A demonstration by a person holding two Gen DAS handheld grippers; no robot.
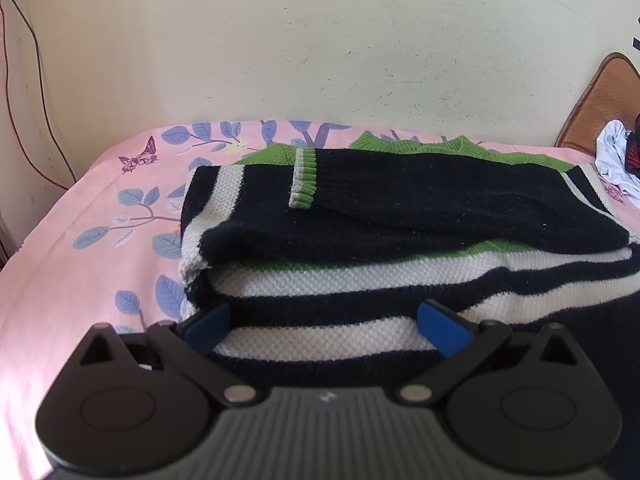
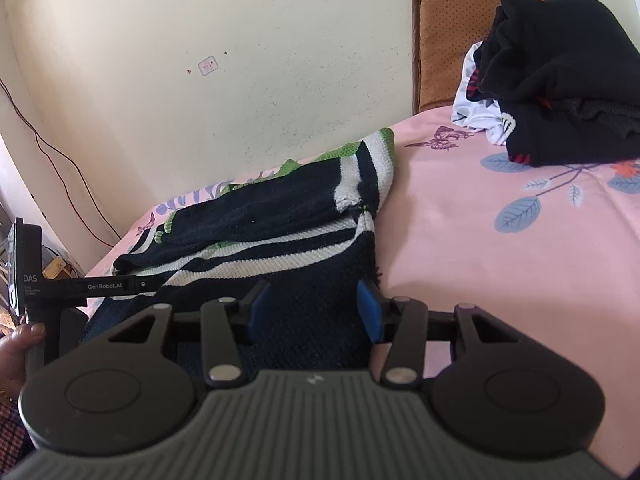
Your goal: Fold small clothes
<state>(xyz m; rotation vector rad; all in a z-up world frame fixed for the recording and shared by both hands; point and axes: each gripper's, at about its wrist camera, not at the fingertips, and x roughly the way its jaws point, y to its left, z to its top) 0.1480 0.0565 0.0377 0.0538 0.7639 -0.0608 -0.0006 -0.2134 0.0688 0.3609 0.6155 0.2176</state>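
The left gripper (image 1: 324, 330) stands spread as wide as it goes, its blue pads (image 1: 208, 328) straddling the near white-and-navy stripes of the knitted sweater (image 1: 400, 216) without pinching them; nothing is held. The right gripper (image 2: 316, 312) is about half open over the sweater's dark navy hem, the knit lying between the pads, but whether they press on it or merely flank it I cannot tell from this view. The sweater itself lies on the pink floral bedsheet (image 1: 80, 248) close to the cream wall (image 1: 280, 60), already doubled over: a navy sleeve with a green-and-grey ribbed cuff (image 1: 304, 178) is laid across the body, the green collar peeks out at the far edge, and the striped lower part runs toward both tools. In the right wrist view the person's hand (image 2: 16, 354) grips the left tool's handle at the frame's left edge. Well apart on the sheet to the right sits a heap of black and white clothes (image 2: 552, 80) in front of a brown cushion (image 2: 440, 40). By my reading the sleeves are in and the step in hand is the final fold of the bottom hem up over the body. The next move likely calls for both grippers to close on the near hem at its two corners, lift together and carry it toward the collar evenly, so the thick knit does not bunch or drag the sleeve out of place.
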